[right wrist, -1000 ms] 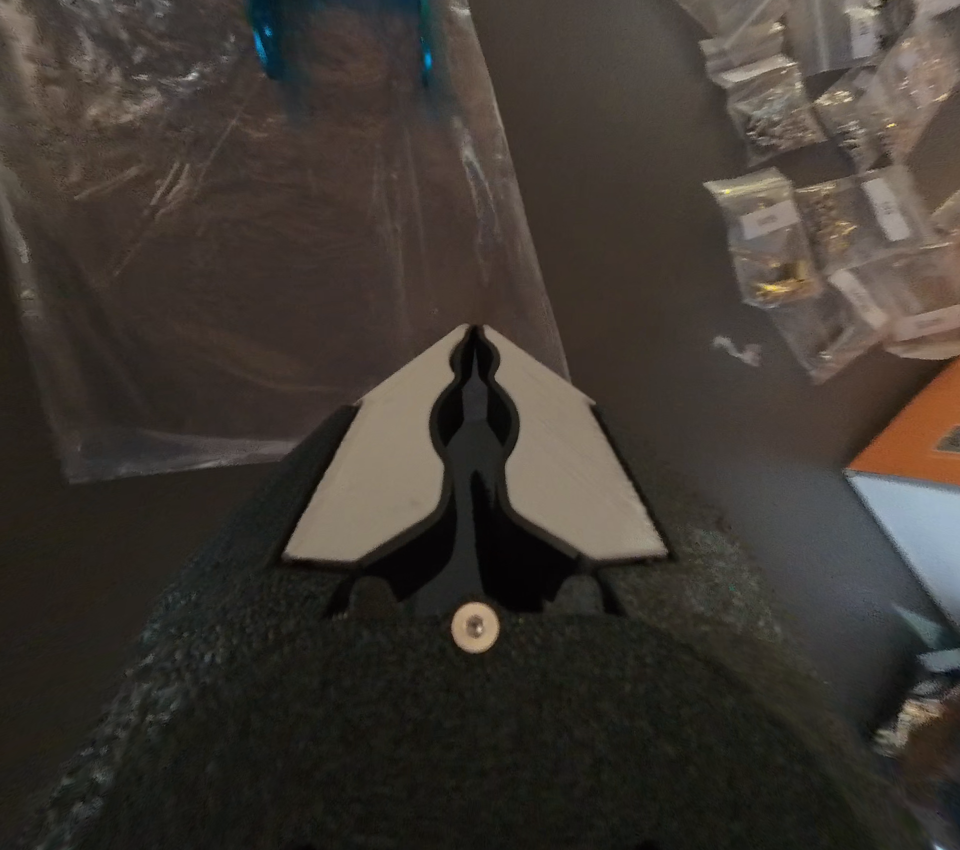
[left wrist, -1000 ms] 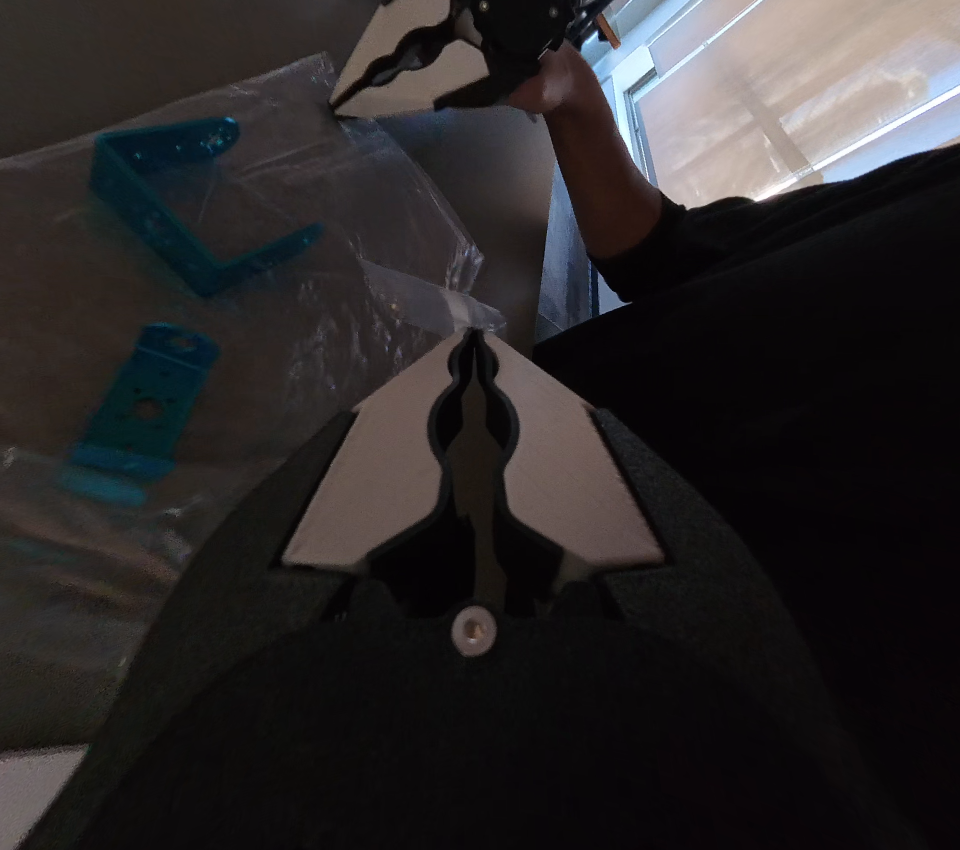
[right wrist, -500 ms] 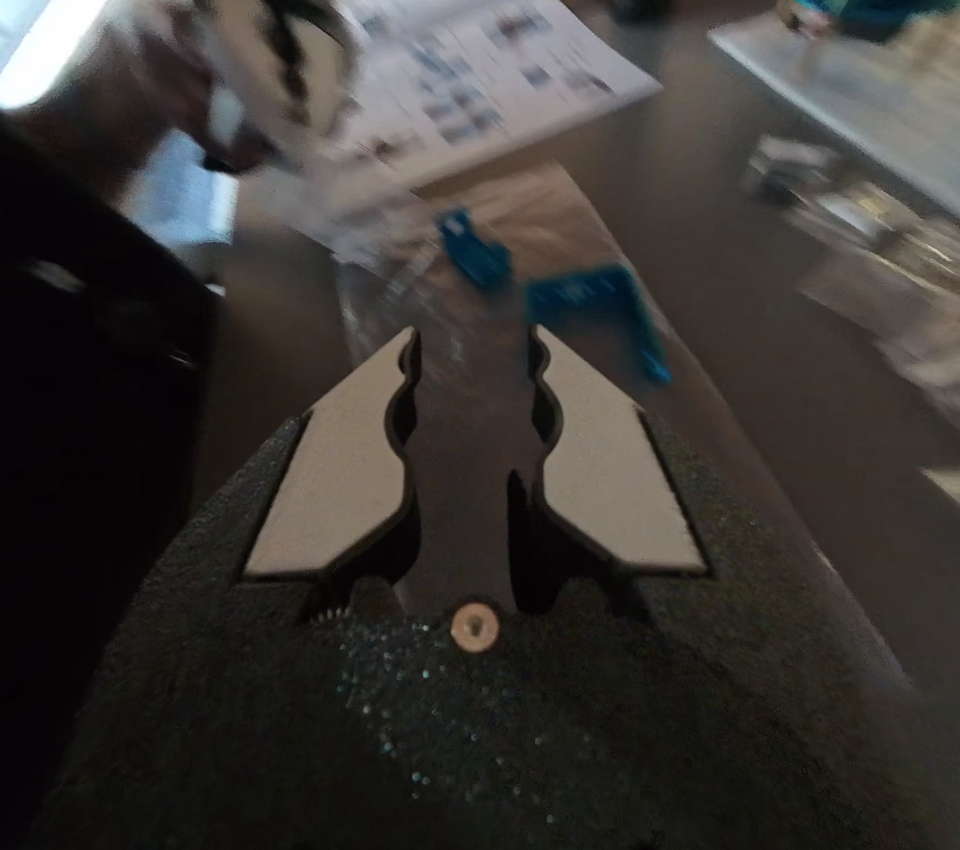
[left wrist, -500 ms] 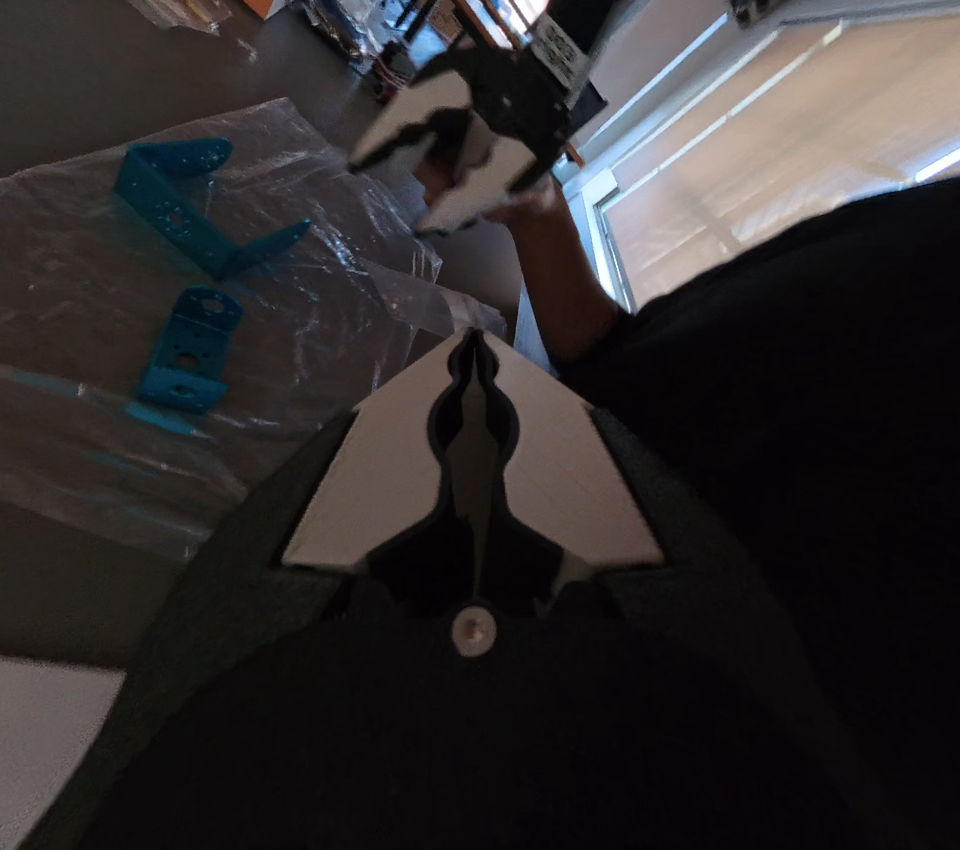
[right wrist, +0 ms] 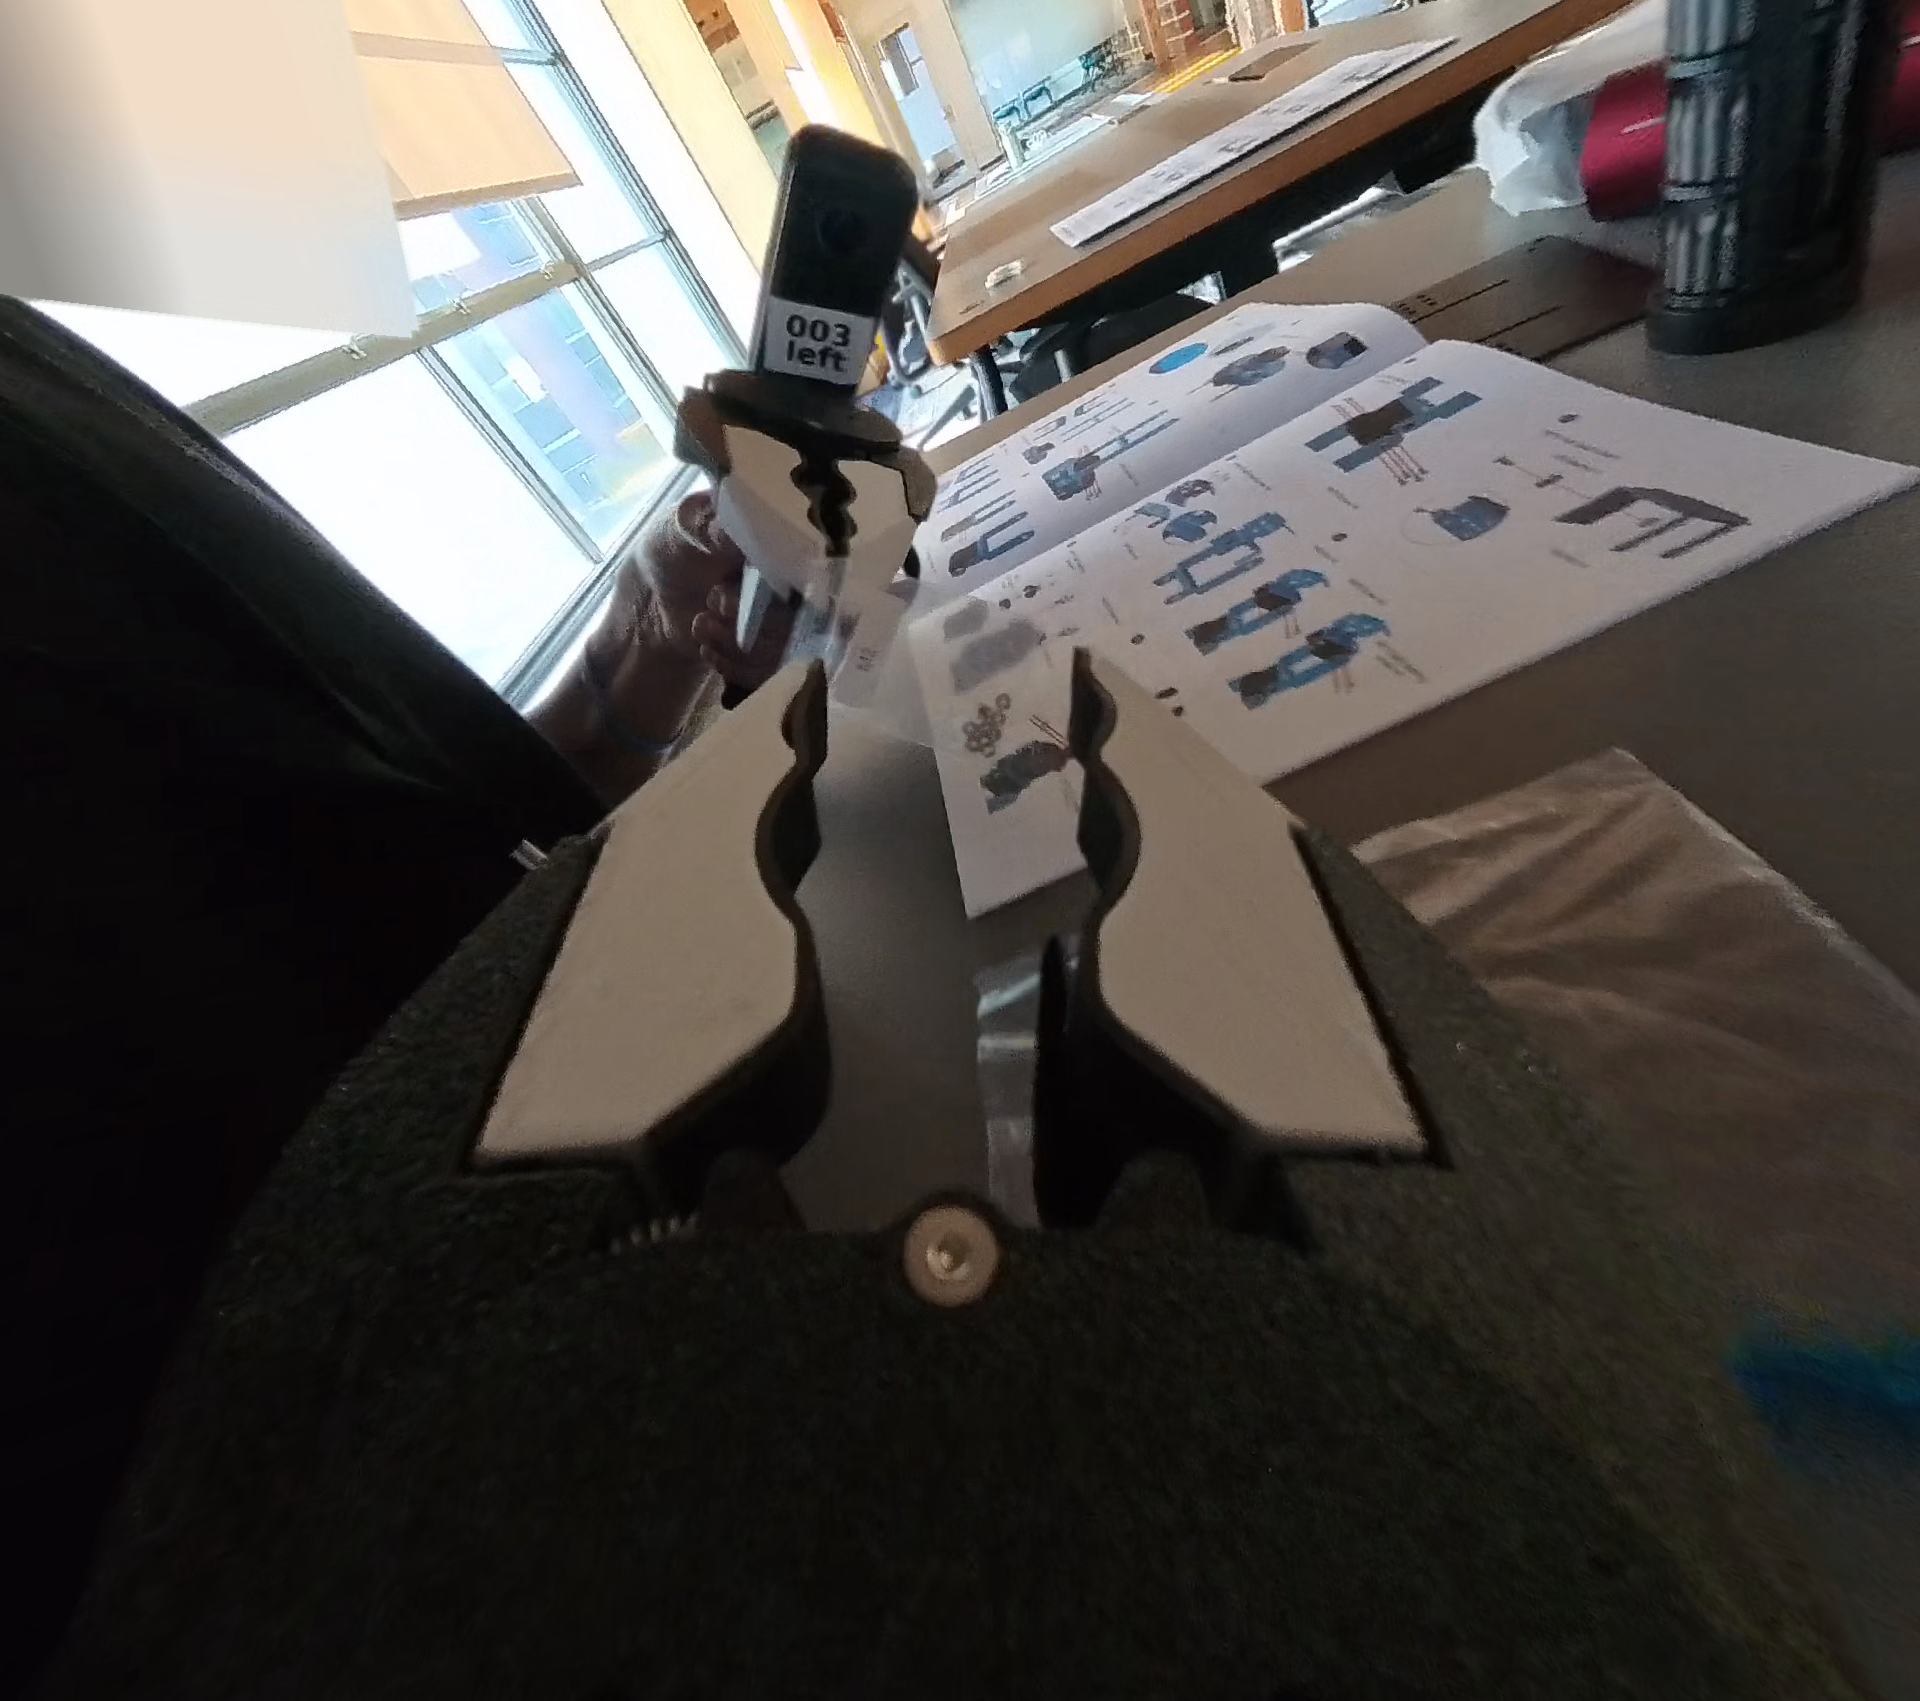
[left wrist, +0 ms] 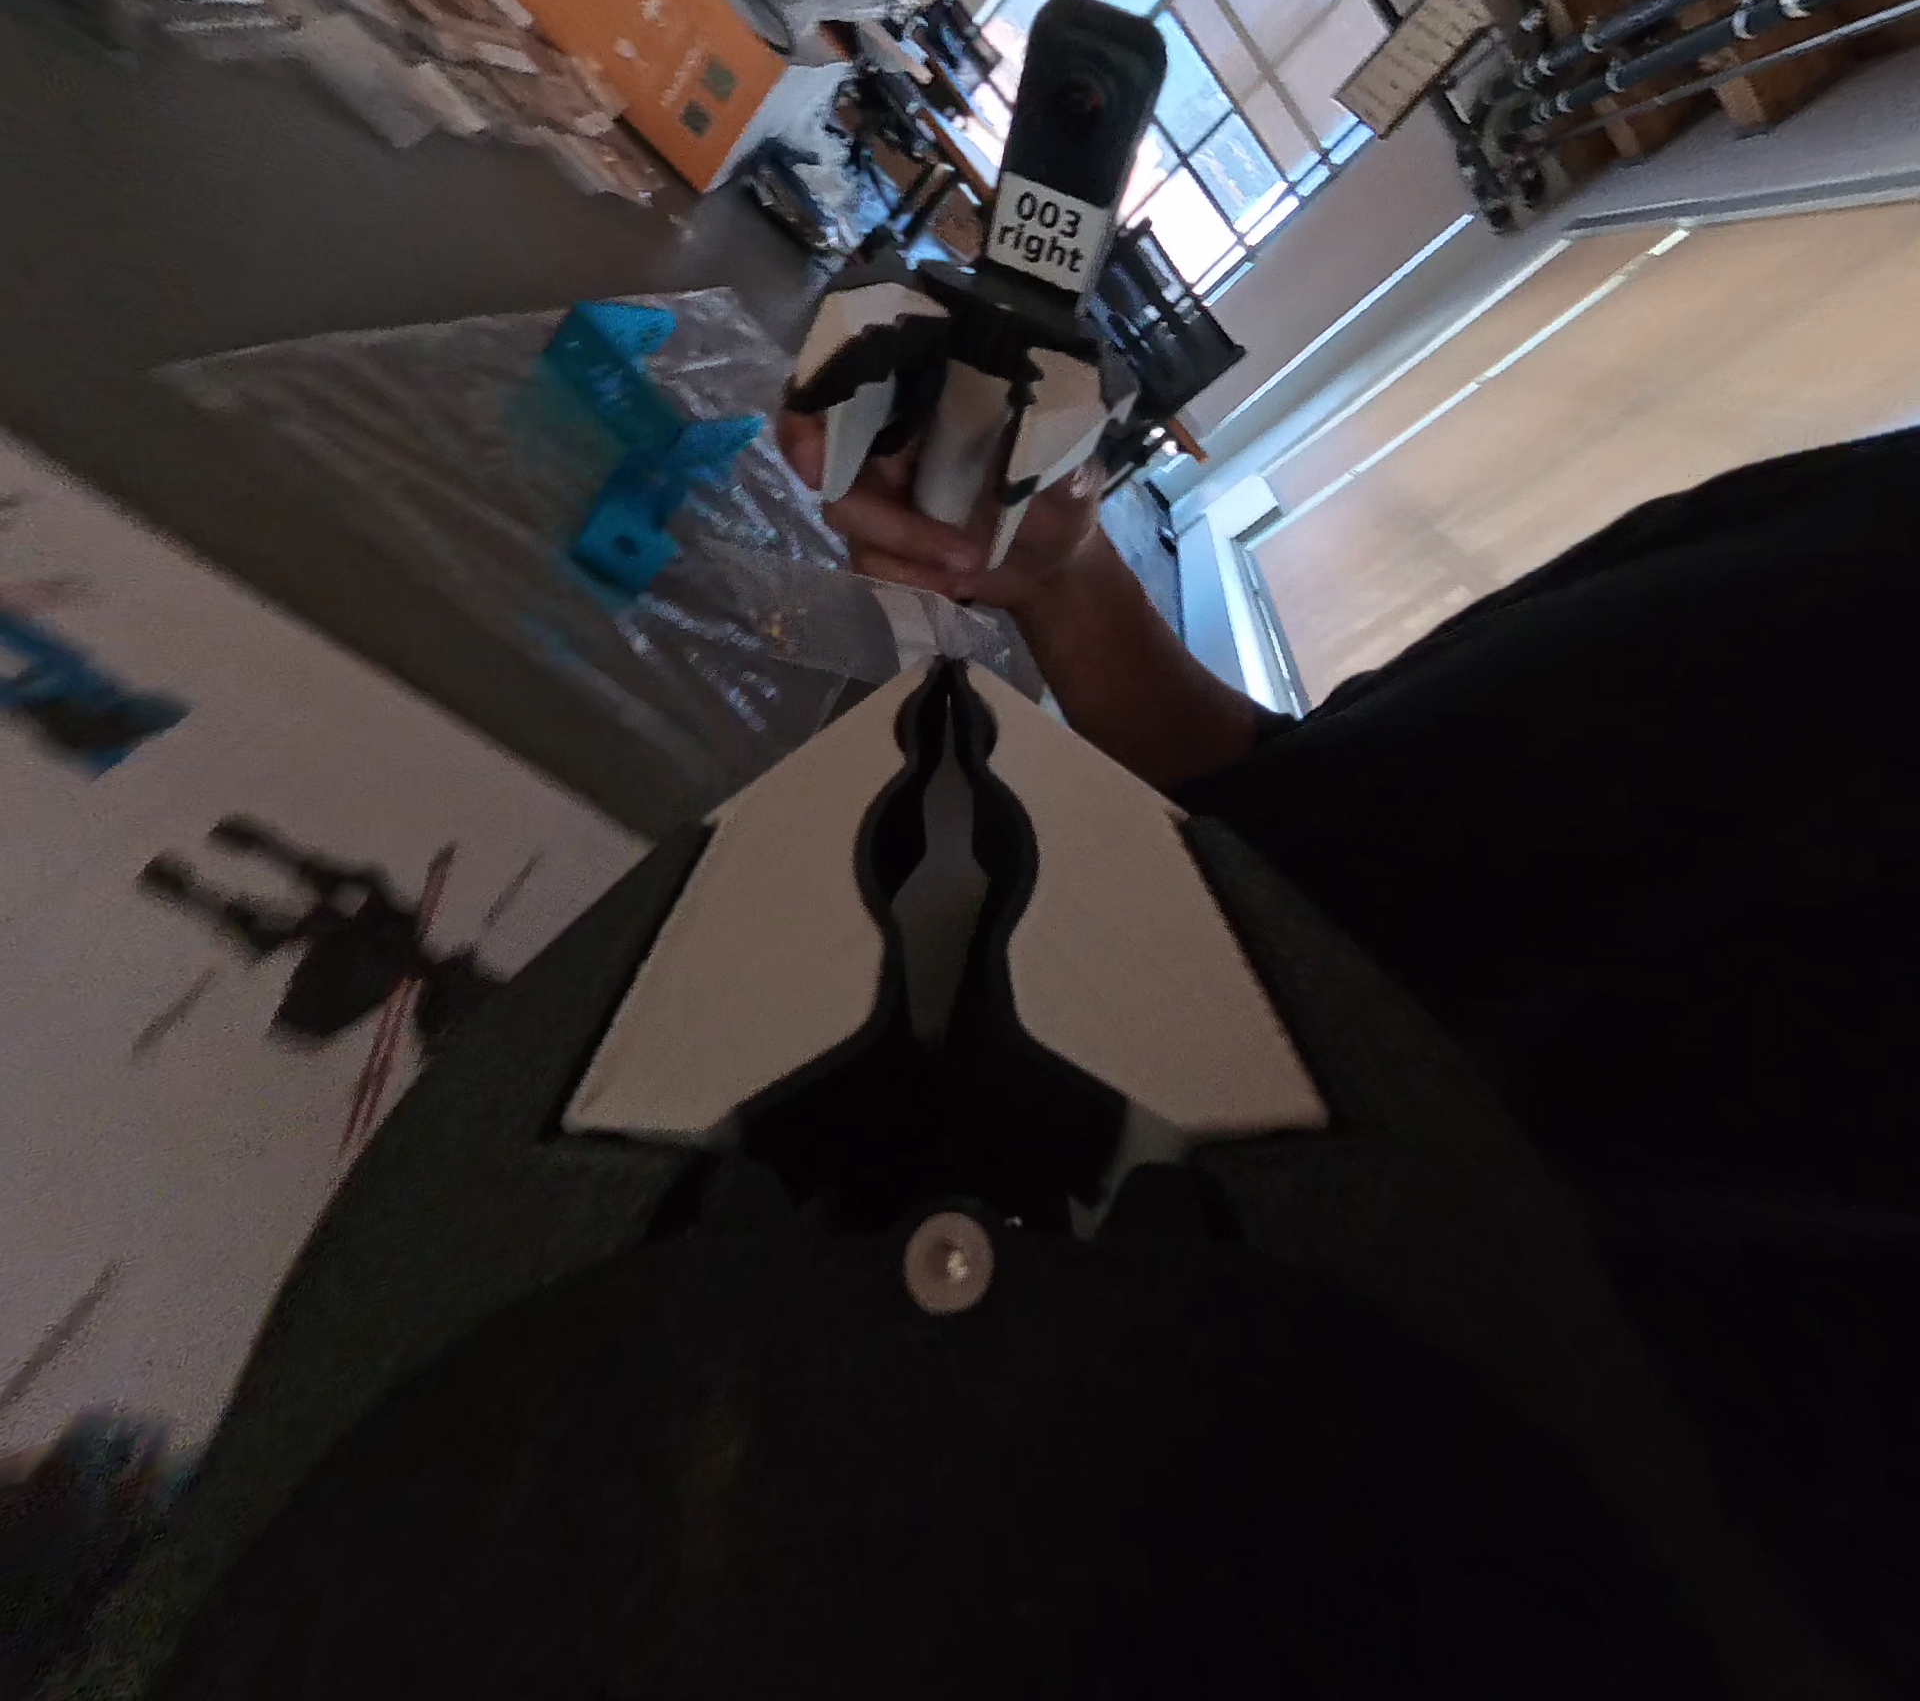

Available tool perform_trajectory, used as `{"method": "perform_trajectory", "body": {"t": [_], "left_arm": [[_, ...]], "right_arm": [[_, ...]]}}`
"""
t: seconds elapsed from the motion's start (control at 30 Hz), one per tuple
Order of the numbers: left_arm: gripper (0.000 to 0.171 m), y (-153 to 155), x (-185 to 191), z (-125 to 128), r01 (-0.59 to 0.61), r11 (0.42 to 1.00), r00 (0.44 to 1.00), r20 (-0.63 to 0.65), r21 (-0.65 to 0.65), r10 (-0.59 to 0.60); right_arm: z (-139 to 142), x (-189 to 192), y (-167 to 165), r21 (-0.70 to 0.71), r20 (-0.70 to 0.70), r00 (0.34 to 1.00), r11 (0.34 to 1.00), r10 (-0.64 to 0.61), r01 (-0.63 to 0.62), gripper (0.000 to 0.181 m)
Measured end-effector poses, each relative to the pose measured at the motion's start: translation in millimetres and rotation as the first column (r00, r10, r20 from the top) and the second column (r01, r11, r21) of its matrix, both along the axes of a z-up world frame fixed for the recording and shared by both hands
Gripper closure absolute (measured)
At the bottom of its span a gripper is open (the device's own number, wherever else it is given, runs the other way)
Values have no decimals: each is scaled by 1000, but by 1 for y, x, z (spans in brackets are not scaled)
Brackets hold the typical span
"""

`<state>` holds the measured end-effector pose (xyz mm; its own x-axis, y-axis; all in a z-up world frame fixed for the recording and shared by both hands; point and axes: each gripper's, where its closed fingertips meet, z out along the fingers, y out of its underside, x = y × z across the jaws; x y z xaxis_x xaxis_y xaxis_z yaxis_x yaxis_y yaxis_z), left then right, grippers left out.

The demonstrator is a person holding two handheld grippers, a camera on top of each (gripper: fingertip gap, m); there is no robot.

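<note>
While the left gripper [left wrist: 945, 685] pinches a small clear plastic bag [right wrist: 842, 612] at its fingertips, the right gripper [right wrist: 945, 685] faces it with jaws wide and empty. The bag looks light, limp and slippery; its free lower edge, just ahead of the open jaws, seems the best hold.

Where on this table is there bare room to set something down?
Bare table runs between the booklet and the plastic sheet, and beyond the sheet up to the parts bags. Crowded: blue brackets on the sheet.
</note>
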<state>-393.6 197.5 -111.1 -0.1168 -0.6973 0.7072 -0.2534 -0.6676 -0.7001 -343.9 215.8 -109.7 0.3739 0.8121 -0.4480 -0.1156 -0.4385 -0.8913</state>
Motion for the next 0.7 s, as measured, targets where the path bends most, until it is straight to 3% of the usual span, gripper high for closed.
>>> {"method": "perform_trajectory", "body": {"t": [0.13,0.23,0.4,0.57,0.7], "left_arm": [[171,20,-58,-15,-176,984,981,-75,19,177],[171,35,-123,-15,-368,925,919,-117,92,377],[171,47,-249,-14,-653,728,697,-211,209,686],[171,40,-343,-11,-757,536,452,-294,374,842],[171,36,-360,-10,-773,517,434,-288,367,854]], "right_arm": [[-2,-42,1,-15,-1,999,998,53,-53,138],[-7,-65,-1,-24,36,994,995,101,-100,141],[-5,-89,4,-32,62,986,988,154,-153,143],[-8,-105,10,-49,85,978,981,192,-189,144],[-9,-113,9,-51,88,975,978,206,-202,144]]}}
